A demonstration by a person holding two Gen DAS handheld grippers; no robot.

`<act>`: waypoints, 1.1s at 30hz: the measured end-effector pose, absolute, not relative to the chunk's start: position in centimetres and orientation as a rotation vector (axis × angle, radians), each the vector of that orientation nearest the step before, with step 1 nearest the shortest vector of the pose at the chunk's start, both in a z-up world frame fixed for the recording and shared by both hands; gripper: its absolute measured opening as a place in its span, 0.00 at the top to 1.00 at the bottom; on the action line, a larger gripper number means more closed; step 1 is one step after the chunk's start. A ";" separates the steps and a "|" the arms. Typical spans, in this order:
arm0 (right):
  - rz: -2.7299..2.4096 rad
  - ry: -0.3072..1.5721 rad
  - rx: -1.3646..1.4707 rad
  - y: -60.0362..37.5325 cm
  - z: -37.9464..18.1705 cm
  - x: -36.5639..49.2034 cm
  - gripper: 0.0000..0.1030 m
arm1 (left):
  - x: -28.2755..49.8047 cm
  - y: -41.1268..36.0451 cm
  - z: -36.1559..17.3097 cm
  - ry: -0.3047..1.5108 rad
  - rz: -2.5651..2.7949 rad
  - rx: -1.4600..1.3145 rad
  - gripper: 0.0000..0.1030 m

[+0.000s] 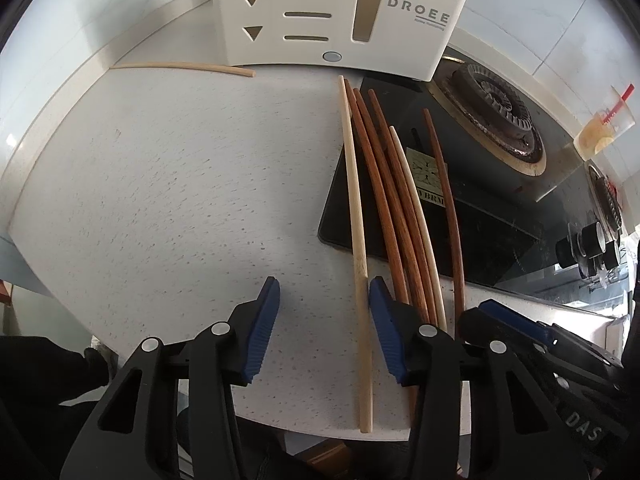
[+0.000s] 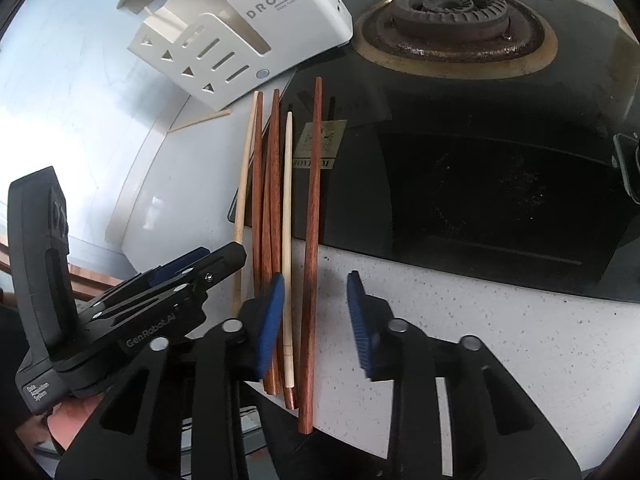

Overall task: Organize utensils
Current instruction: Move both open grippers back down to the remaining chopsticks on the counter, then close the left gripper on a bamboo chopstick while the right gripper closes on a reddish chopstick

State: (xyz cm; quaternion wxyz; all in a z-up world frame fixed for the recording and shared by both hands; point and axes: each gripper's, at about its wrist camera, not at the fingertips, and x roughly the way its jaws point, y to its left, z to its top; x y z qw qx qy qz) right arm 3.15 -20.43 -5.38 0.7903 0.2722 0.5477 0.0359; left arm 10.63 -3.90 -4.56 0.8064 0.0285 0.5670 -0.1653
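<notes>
Both tongs apart, gripping nothing. Left tongs [image 1: 324,308] straddle the pale bamboo chopstick [image 1: 356,208]; right tongs [image 2: 316,312] straddle the dark reddish wooden chopstick [image 2: 311,240] and cream one [image 2: 287,240]. Risk: closing grabs both, mismatched pair; neighbours roll on speckled white worktop [image 1: 160,200].

We are looking at a home kitchen: a black glass gas hob [image 2: 500,184] with cast burners [image 2: 452,8] is sitting in a speckled white countertop [image 1: 180,184], beside a white utensil holder [image 1: 340,12] and loose chopsticks [image 2: 272,184].
</notes>
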 end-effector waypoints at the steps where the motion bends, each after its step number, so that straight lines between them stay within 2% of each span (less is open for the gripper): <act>1: 0.078 1.182 0.592 -20.5 -5.6 3.2 0.73 | 10.6 -3.9 -4.6 1.213 -0.354 0.062 0.56; 13: 0.094 1.185 0.589 -20.2 -5.7 3.6 0.74 | 10.6 -4.2 -4.7 1.220 -0.376 0.050 0.60; 15: 0.096 1.182 0.589 -20.1 -5.8 3.7 0.74 | 10.5 -4.3 -4.7 1.216 -0.380 0.053 0.63; 19: 0.101 1.179 0.596 -20.2 -5.8 3.7 0.74 | 10.5 -4.1 -4.7 1.226 -0.399 0.032 0.76; 27: 0.113 1.182 0.606 -20.3 -6.0 4.0 0.80 | 10.6 -3.9 -4.9 1.231 -0.408 0.029 0.77; 33: 0.121 1.182 0.632 -20.6 -6.2 4.2 0.84 | 10.6 -4.4 -5.0 1.236 -0.418 0.042 0.84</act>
